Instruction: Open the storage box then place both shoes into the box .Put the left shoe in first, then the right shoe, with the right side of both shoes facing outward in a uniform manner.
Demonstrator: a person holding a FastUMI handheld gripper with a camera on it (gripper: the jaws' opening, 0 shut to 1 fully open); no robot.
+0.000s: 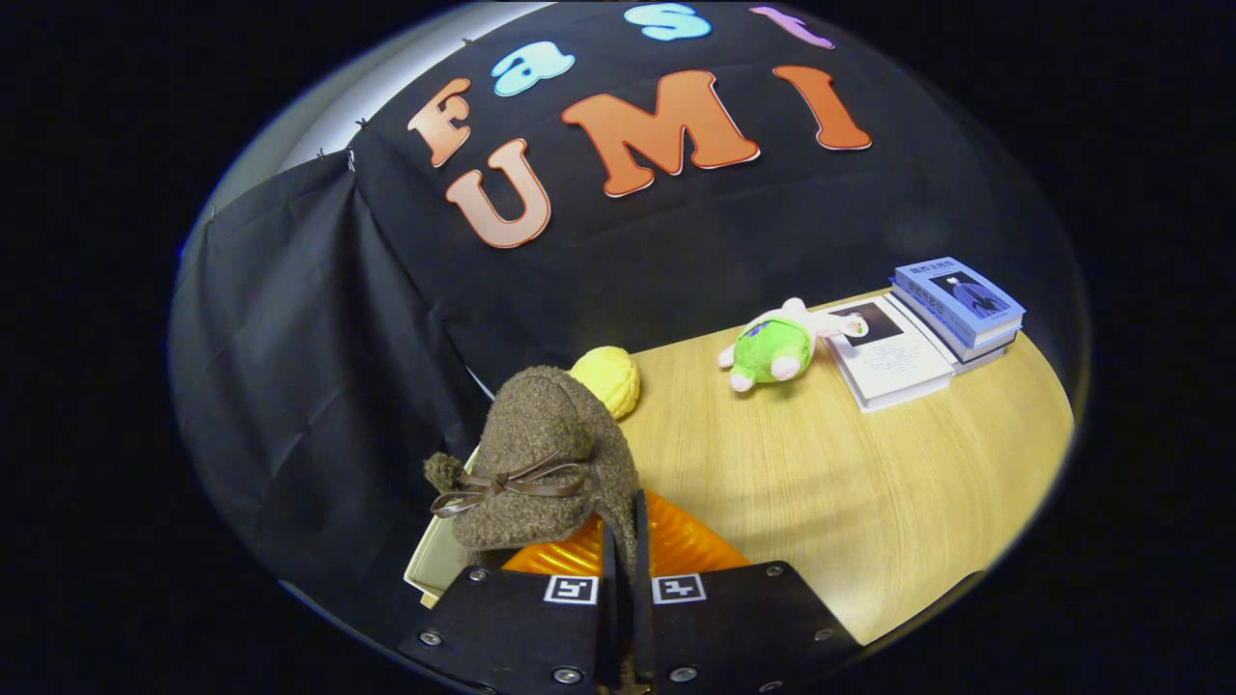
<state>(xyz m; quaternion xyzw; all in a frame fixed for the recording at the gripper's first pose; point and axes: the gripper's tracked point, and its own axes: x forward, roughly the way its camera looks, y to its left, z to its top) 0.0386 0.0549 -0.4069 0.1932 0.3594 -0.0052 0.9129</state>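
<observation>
A brown woolly shoe with a brown bow hangs tilted just ahead of my fingers, its toe pointing away toward the black cloth. My gripper is shut on the shoe's rim, both fingers pressed close together on the fabric. Under the shoe and around the fingers lies a ribbed orange surface; I cannot tell whether it is the box's lid. A cream-coloured box edge shows beside it, below the shoe, by the table's edge. The second shoe is hidden from me.
On the wooden table, a yellow round soft thing sits right behind the shoe. Farther off lie a green plush toy, an open book and a stack of blue books. Black cloth walls stand behind.
</observation>
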